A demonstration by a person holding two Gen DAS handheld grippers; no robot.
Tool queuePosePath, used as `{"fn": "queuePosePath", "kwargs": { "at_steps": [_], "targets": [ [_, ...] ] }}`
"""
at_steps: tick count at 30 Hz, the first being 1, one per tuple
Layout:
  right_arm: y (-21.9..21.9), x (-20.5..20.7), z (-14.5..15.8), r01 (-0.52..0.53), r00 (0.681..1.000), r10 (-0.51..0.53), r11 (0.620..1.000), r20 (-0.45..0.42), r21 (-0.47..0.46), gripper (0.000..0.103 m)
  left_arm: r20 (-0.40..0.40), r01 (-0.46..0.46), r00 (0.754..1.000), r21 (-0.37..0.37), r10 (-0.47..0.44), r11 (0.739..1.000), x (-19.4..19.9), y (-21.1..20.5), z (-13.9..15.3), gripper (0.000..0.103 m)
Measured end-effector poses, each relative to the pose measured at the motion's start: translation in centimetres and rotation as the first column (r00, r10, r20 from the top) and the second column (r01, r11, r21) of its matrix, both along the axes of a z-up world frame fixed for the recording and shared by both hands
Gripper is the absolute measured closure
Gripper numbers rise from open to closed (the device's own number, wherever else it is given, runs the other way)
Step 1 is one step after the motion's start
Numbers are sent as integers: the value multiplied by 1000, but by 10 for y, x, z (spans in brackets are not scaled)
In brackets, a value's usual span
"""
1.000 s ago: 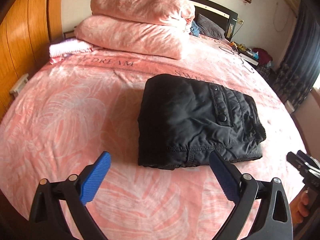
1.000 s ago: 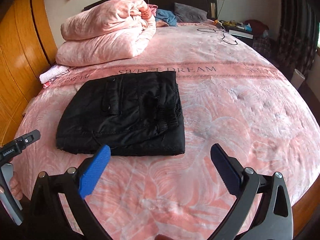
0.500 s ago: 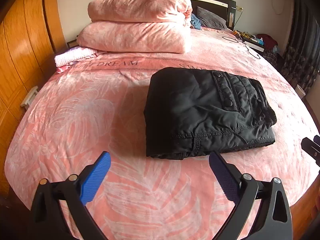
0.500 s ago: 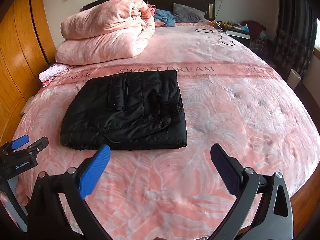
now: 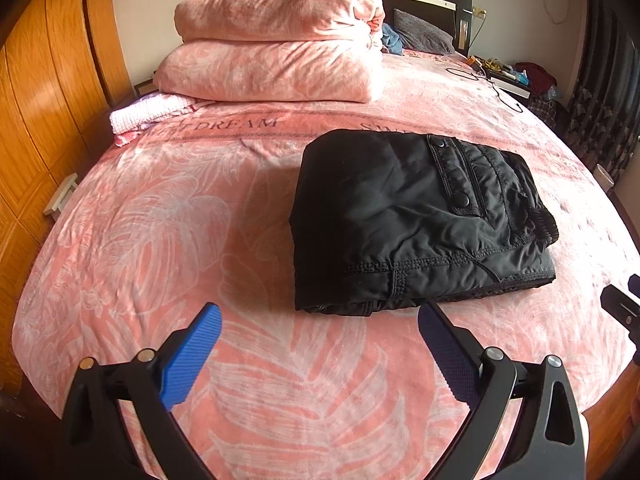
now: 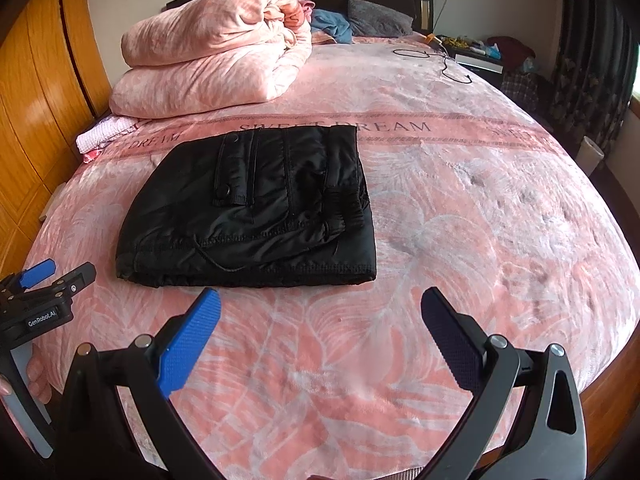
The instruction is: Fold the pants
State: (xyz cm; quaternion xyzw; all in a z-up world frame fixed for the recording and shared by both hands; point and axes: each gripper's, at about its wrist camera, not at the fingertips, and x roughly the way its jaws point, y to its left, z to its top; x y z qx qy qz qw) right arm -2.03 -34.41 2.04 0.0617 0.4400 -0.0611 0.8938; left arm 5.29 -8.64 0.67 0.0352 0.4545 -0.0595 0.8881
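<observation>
Black pants [image 5: 416, 220] lie folded into a compact rectangle on the pink bedspread [image 5: 160, 240], pocket flap facing up. They also show in the right wrist view [image 6: 256, 208]. My left gripper [image 5: 320, 316] is open and empty, held above the bedspread just short of the pants' near edge. My right gripper [image 6: 320, 300] is open and empty, also short of the near edge. The left gripper shows at the left edge of the right wrist view [image 6: 52, 280]; part of the right gripper [image 5: 622, 304] shows at the right edge of the left wrist view.
A folded pink duvet [image 5: 272, 44] is stacked at the head of the bed, with a small pink-white cloth [image 5: 148, 114] beside it. Wooden wardrobe doors [image 5: 40, 100] stand on the left. A black cable [image 6: 440, 60] lies near a cluttered nightstand [image 6: 480, 56].
Both grippers have drawn back and risen slightly from the pants, staying open. The pants have not moved.
</observation>
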Motion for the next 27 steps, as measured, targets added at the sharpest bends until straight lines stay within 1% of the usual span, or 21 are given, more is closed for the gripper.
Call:
{"fn": "queuePosePath", "kwargs": {
  "at_steps": [3, 27],
  "targets": [
    [2, -2, 1, -1, 1000, 1, 1000, 4, -14, 3, 4, -1, 1000, -1, 1, 1000, 0, 0, 2, 4],
    [5, -2, 3, -7, 1000, 7, 1000, 7, -3, 3, 12, 4, 1000, 0, -4, 1000, 0, 0, 6, 4]
  ]
}}
